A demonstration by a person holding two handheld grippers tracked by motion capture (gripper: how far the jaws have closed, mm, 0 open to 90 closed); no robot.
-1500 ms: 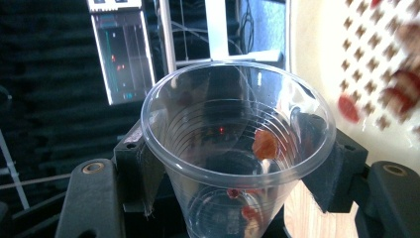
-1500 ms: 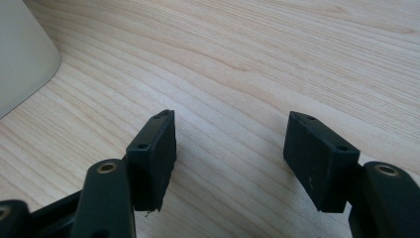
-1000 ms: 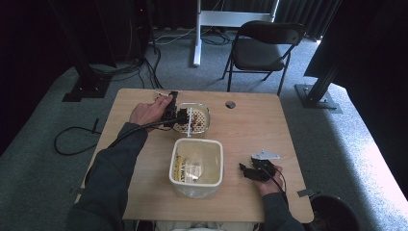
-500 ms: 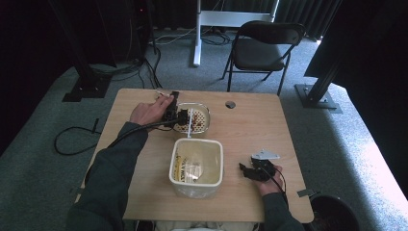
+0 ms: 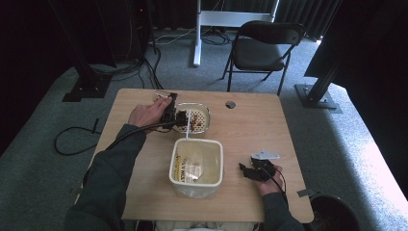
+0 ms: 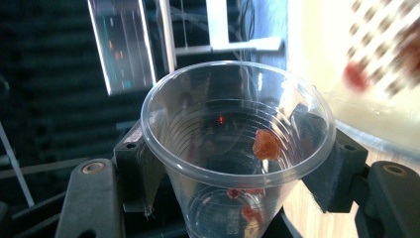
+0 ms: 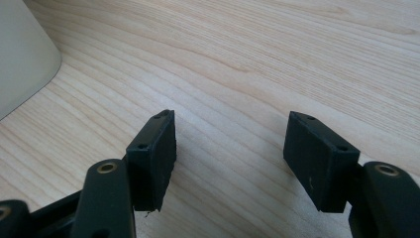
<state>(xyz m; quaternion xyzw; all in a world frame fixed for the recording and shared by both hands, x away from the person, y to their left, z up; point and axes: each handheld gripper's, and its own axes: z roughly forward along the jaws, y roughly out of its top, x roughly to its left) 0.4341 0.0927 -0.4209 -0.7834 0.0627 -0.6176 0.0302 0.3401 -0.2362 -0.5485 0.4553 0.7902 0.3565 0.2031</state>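
My left gripper is at the table's far left, shut on a clear plastic cup and tipped sideways against a round white perforated strainer bowl. In the left gripper view the pads press the cup's sides. An orange-red bit sticks to the cup's inner wall, with a few red bits lower down. The strainer is blurred close at the upper right. My right gripper rests on the table, open, nothing between its pads, beside a white square container.
The white container holds yellowish pieces and something clear. The wooden table has a cable grommet at its far edge. A black folding chair stands behind the table, and a dark bin sits on the floor at the near right.
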